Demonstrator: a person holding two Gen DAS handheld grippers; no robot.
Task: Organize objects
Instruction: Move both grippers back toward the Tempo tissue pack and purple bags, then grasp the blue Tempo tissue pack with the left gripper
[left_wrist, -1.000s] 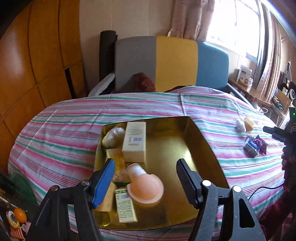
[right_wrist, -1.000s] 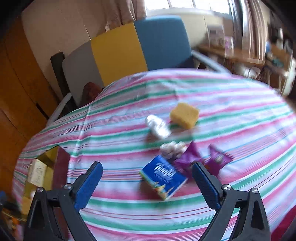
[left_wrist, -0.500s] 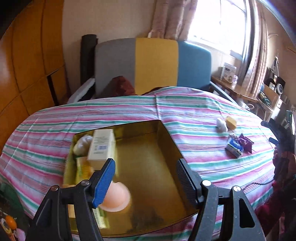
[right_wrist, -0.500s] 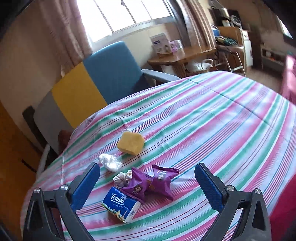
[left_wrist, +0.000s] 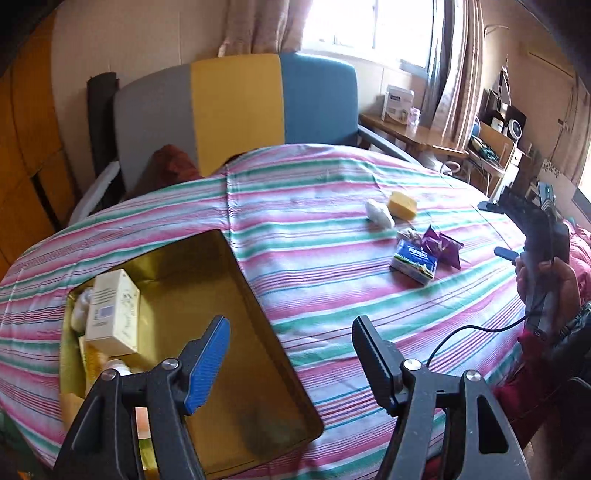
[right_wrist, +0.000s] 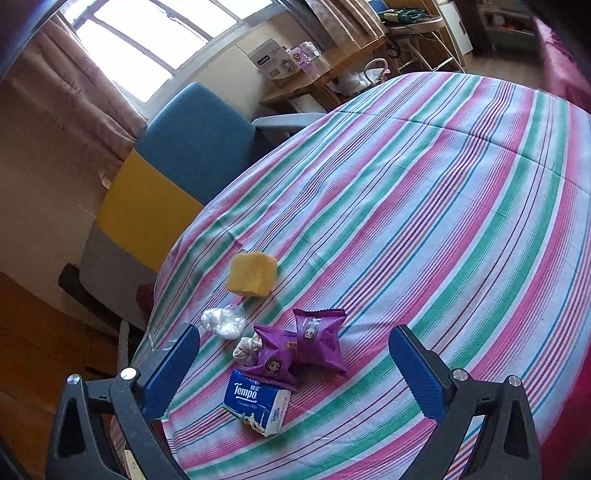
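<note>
A round table under a pink, green and white striped cloth (right_wrist: 424, 206) stood before a grey, yellow and blue chair (left_wrist: 236, 110). The left gripper (left_wrist: 291, 358) hung spread and empty over a gold rectangular tin (left_wrist: 236, 280). The right gripper (right_wrist: 295, 369), also spread, hovered above a blue Tempo tissue pack (right_wrist: 255, 404), two purple snack packets (right_wrist: 299, 347) and a yellow sponge (right_wrist: 253, 273).

The right half of the gold tray (left_wrist: 255, 306) lies bare, while a cream carton (left_wrist: 112, 312) and smaller items crowd its left side. Between the tray's right wall and the cluster at the far right, the striped cloth (left_wrist: 332, 288) of the counter lies bare. There the Tempo tissue pack (right_wrist: 256, 404), two purple snack packets (right_wrist: 299, 345), a white bundle (right_wrist: 247, 349), a clear wrapper (right_wrist: 223, 321) and a yellow sponge (right_wrist: 252, 274) sit close together.
</note>
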